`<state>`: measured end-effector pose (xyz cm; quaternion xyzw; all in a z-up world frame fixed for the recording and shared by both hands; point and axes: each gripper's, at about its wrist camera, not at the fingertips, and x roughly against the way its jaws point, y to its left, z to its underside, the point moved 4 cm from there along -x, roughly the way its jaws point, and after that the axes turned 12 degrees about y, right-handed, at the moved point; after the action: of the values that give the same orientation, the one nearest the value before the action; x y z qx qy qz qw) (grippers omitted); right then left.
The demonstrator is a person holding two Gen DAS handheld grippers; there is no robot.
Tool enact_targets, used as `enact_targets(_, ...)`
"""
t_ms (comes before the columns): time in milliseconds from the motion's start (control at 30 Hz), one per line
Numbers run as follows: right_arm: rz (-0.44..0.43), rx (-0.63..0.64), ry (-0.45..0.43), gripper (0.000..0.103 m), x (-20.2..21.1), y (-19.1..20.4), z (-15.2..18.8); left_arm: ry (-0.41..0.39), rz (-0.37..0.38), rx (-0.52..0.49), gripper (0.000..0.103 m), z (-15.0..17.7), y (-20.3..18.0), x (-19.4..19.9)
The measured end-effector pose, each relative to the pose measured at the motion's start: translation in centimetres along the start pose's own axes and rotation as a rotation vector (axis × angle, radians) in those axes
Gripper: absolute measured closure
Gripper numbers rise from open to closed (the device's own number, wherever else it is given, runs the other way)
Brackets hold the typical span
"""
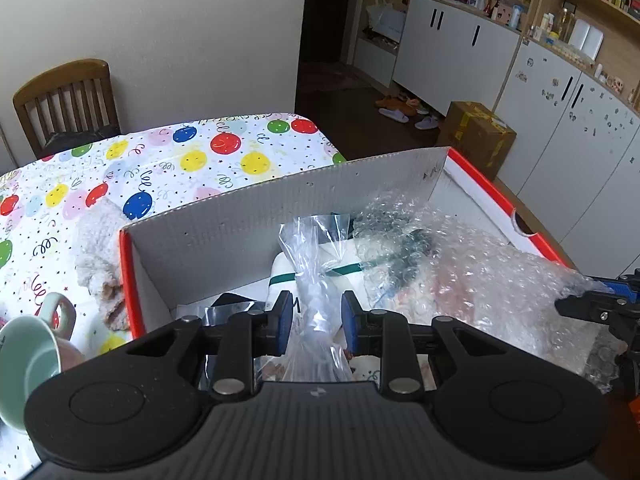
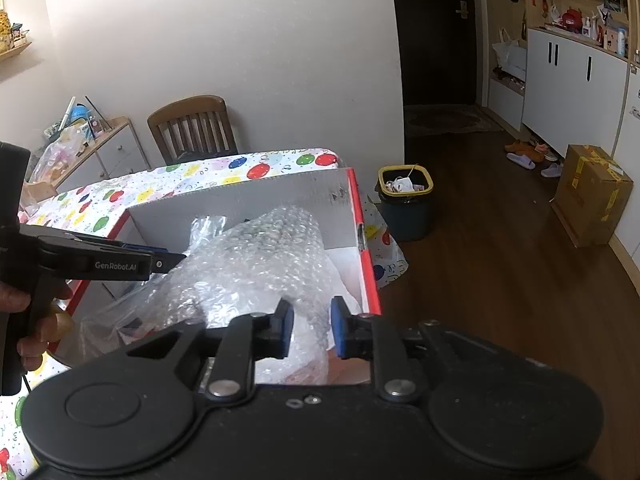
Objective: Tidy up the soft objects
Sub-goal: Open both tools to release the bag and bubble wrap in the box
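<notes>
A red cardboard box [image 1: 248, 208] with white inside stands on the table and holds soft things. My left gripper [image 1: 316, 316] is open over it, its pads on either side of a twisted clear plastic bag [image 1: 312, 272] without pinching it. A sheet of bubble wrap [image 1: 480, 276] fills the box's right side over a white cloth with a green stripe [image 1: 344, 270]. My right gripper [image 2: 311, 328] is open above the bubble wrap [image 2: 256, 256] inside the box [image 2: 368, 256]. The right gripper's tip also shows in the left wrist view [image 1: 592, 304], at the wrap's edge.
A fluffy beige cloth [image 1: 100, 256] lies on the balloon-print tablecloth [image 1: 180, 160] left of the box. A mint and pink cup [image 1: 28, 356] sits near left. A wooden chair [image 1: 64, 100] stands behind the table. A bin [image 2: 406, 200] and cardboard box [image 2: 592, 192] stand on the floor.
</notes>
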<state>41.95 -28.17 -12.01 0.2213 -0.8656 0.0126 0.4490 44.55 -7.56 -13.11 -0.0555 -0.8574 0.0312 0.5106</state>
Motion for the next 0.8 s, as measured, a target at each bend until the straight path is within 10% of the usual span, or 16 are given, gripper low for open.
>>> enact_targets(333, 0.002, 0.002, -0.032, 0.058, 1.1, 0.7, -0.3, -0.042, 0.024, 0.019, 0.073, 1.2, 0.3, 2.9)
enact_targets(467, 0.003, 0.012, -0.054, 0.047, 1.9, 1.3, -0.3, -0.078, 0.034, 0.024, 0.040, 1.7, 0.3, 4.6)
enact_targets(800, -0.014, 0.041, -0.110, 0.027, 4.4, 2.8, -0.3, -0.171, 0.017, 0.023, 0.033, 3.6, 0.3, 9.7)
